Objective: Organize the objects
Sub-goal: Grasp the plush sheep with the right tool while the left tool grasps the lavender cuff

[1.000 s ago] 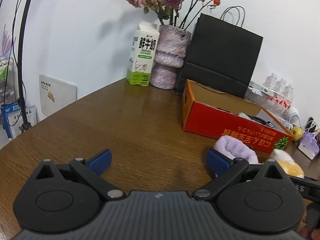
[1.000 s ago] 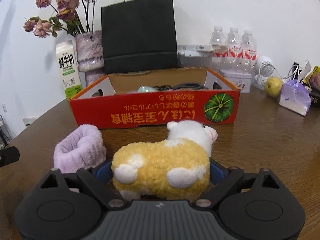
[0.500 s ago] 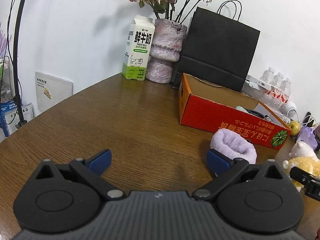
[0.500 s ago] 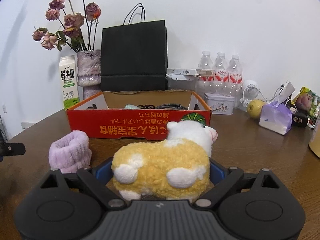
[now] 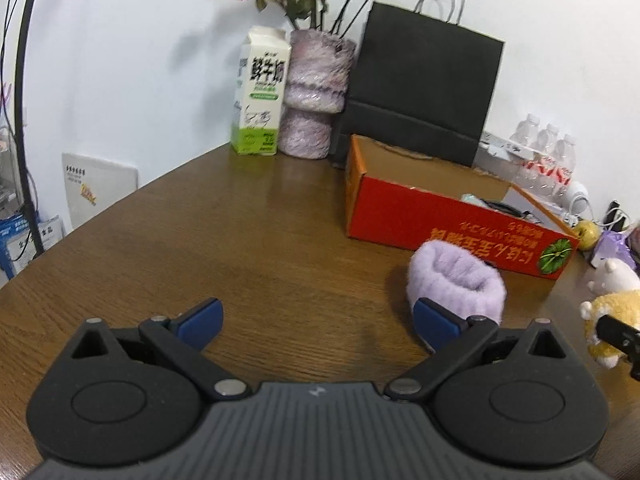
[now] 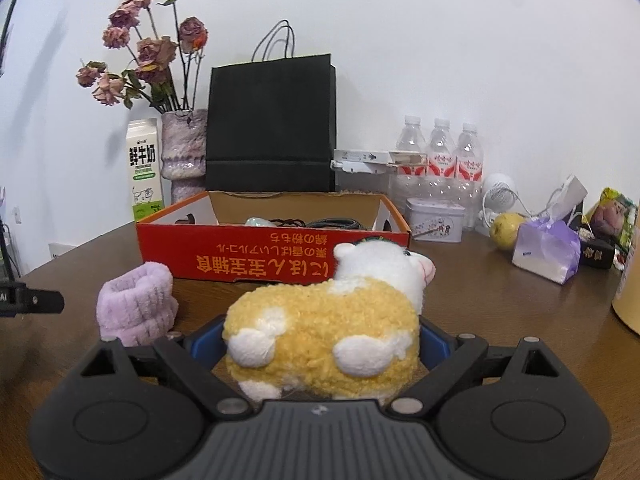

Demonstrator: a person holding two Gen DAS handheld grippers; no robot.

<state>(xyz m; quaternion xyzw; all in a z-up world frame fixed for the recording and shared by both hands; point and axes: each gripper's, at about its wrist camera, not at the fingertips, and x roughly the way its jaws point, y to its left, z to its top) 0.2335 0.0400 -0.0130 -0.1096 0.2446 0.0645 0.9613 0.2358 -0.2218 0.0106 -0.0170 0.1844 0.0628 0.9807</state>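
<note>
Fleecy plush sheep (image 6: pixel 320 332), glossy wooden table (image 5: pixel 248 240)

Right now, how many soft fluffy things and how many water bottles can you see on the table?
Soft fluffy things: 2, the plush cow and the purple wristband.
Water bottles: 3.
Total: 5.

Left gripper (image 5: pixel 318 320) hovered low over the table, jaws spread wide, nothing between them. Right gripper (image 6: pixel 320 340) was clamped on the plush sheep (image 6: pixel 324 332).
</note>
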